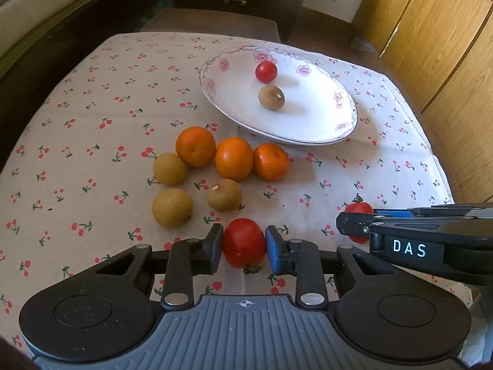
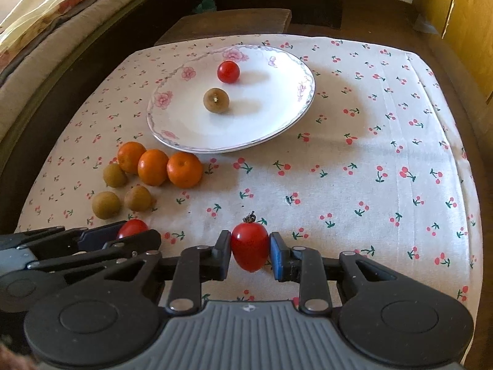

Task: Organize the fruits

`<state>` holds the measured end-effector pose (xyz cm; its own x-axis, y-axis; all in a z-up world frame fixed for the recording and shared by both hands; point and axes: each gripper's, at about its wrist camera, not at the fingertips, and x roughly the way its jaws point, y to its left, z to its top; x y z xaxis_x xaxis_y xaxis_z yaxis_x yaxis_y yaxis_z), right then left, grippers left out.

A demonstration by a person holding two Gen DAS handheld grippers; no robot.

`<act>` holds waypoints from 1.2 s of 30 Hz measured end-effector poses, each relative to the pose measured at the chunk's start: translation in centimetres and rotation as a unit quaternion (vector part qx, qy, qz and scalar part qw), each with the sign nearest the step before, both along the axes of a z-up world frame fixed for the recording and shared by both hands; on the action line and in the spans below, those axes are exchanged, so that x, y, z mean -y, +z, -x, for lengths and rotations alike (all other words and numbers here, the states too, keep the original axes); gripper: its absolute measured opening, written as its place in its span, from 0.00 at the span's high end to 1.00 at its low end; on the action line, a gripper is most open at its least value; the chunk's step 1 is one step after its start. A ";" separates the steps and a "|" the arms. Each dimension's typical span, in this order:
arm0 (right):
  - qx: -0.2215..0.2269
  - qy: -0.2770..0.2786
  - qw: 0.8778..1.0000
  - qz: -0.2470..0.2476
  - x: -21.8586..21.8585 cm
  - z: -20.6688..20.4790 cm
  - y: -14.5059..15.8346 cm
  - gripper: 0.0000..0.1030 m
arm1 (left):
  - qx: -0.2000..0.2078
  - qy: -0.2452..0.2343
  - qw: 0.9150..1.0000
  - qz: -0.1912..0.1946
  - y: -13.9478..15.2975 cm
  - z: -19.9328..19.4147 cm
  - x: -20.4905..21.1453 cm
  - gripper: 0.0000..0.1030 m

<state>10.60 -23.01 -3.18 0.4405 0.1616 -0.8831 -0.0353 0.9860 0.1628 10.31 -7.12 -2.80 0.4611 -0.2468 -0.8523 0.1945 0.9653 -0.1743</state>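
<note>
Your left gripper (image 1: 244, 248) is clamped on a cherry tomato (image 1: 243, 243), just off the cloth on the near side of the plate (image 1: 308, 129). Your right gripper (image 2: 250, 248) pinches a second tomato (image 2: 249, 242), also nearer than the plate.

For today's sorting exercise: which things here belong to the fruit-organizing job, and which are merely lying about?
Belongs to the job:
- plate holding a cherry tomato and a longan
- three mandarins
- three loose longans
- cherry tomato in the left tongs
- cherry tomato in the right tongs

Lying about:
- cherry-print tablecloth
- stool
- wooden cabinet
</note>
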 end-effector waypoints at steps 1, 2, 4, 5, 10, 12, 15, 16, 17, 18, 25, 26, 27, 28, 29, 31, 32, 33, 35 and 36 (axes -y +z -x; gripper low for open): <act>0.001 0.000 1.000 -0.001 0.0 0.1 0.1 0.73 | 0.000 -0.001 1.000 0.000 0.0 0.1 0.0 0.63; 0.003 0.000 1.000 -0.002 0.0 0.3 0.3 0.73 | 0.001 -0.001 1.000 0.001 0.1 0.2 -0.1 0.63; 0.006 0.000 1.000 -0.003 0.0 0.5 0.6 0.73 | 0.001 -0.002 1.000 0.000 0.1 0.4 -0.2 0.64; 0.008 0.000 1.000 -0.003 0.0 0.6 0.7 0.73 | 0.000 -0.001 1.000 0.001 0.1 0.5 -0.3 0.64; 0.017 0.000 1.000 -0.007 0.0 1.1 1.6 0.73 | 0.002 -0.001 1.000 0.009 0.5 0.9 -0.3 0.64; 0.017 0.001 1.000 -0.006 -0.1 1.3 1.8 0.73 | 0.004 -0.001 1.000 0.013 0.7 1.0 -0.4 0.64; 0.015 0.001 1.000 -0.004 -0.2 1.6 1.9 0.73 | 0.007 -0.003 1.000 0.013 1.0 1.2 -0.3 0.64; 0.014 0.001 1.000 -0.004 -0.2 1.7 1.8 0.73 | 0.006 -0.003 1.000 0.012 1.0 1.2 -0.4 0.64; 0.013 0.001 1.000 -0.003 -0.2 1.8 1.8 0.73 | 0.005 -0.002 1.000 0.012 0.9 1.2 -0.4 0.64; 0.013 0.001 1.000 -0.003 -0.1 1.8 1.8 0.73 | 0.003 0.000 1.000 0.011 0.8 1.1 -0.5 0.64; 0.012 0.001 1.000 -0.010 -0.1 1.8 1.7 0.73 | -0.007 0.006 1.000 0.011 0.2 0.8 -0.3 0.63; 0.011 0.000 1.000 -0.012 -0.1 1.7 1.6 0.73 | -0.010 0.008 1.000 0.012 0.1 0.8 -0.3 0.63; 0.010 -0.001 1.000 -0.012 -0.1 1.7 1.6 0.72 | -0.008 0.008 1.000 0.012 0.0 0.7 -0.3 0.63; 0.007 0.000 1.000 -0.014 0.0 1.6 1.5 0.72 | -0.007 0.008 1.000 0.012 0.1 0.7 -0.2 0.63; 0.005 0.000 1.000 -0.016 0.0 1.6 1.3 0.72 | -0.007 0.008 1.000 0.013 0.1 0.7 -0.2 0.62; -0.001 0.000 1.000 -0.013 0.0 1.5 1.0 0.72 | -0.007 0.007 1.000 0.012 0.0 0.7 -0.2 0.61; -0.004 -0.001 1.000 -0.011 0.0 1.5 0.8 0.72 | -0.006 0.004 1.000 0.009 0.0 0.8 -0.1 0.61; -0.006 0.000 1.000 -0.010 0.0 1.5 0.7 0.72 | -0.005 0.001 1.000 0.004 0.0 0.9 0.0 0.61; -0.008 0.001 1.000 -0.008 -0.1 1.5 0.5 0.72 | -0.006 -0.003 1.000 -0.001 0.0 1.1 0.1 0.61; -0.009 0.002 1.000 -0.007 -0.2 1.5 0.4 0.72 | -0.006 -0.001 1.000 -0.001 0.1 1.3 0.0 0.60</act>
